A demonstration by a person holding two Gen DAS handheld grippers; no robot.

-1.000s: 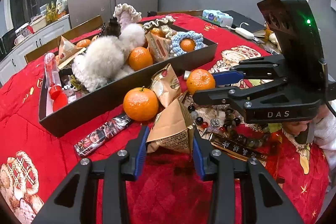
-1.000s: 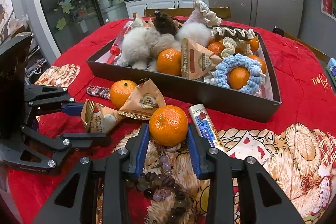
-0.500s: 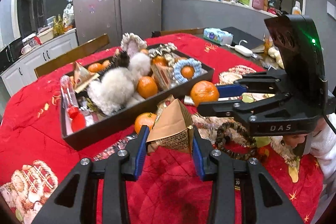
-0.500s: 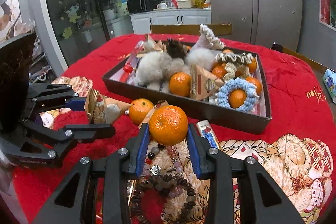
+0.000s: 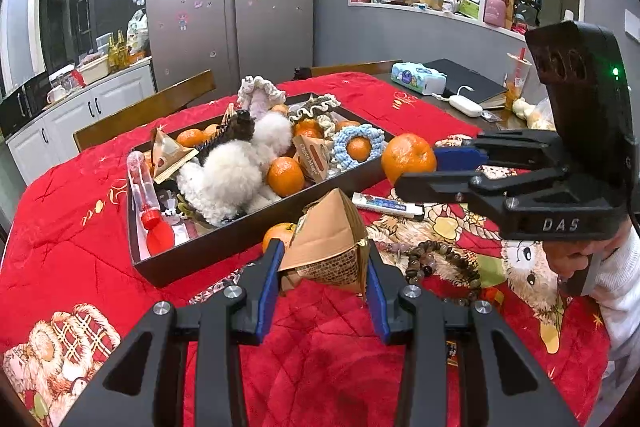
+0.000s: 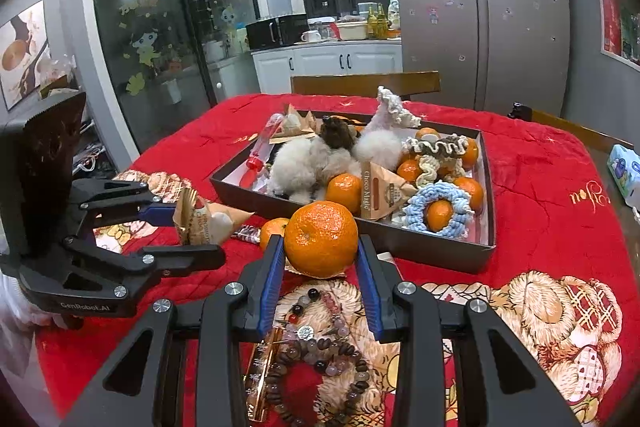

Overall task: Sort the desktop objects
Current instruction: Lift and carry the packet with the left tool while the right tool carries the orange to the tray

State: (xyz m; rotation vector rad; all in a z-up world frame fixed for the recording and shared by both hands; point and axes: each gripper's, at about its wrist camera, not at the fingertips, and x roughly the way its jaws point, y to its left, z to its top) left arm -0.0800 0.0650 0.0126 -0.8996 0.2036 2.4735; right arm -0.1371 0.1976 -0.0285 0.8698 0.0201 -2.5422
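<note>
My left gripper (image 5: 323, 267) is shut on a brown triangular snack packet (image 5: 326, 247), held in the air above the red cloth. In the right wrist view that gripper (image 6: 188, 233) and its packet (image 6: 208, 221) hang at the left. My right gripper (image 6: 321, 269) is shut on an orange (image 6: 321, 238), also lifted; the left wrist view shows this orange (image 5: 408, 158) and the right gripper (image 5: 424, 169) at the right. A dark tray (image 5: 224, 243) (image 6: 420, 249) beyond holds oranges, packets, fluffy toys and crocheted rings.
On the red cloth lie a loose orange (image 5: 278, 234) (image 6: 273, 230), bead bracelets (image 6: 320, 359) (image 5: 440, 259), a white tube (image 5: 386, 205) and a dark wrapped bar (image 6: 245, 233). A person's white sleeve (image 5: 618, 279) is at the right. Wooden chairs stand behind the table.
Both grippers have risen from the cloth, the left with the snack packet and the right with the orange. The table objects now sit lower and smaller in both views.
</note>
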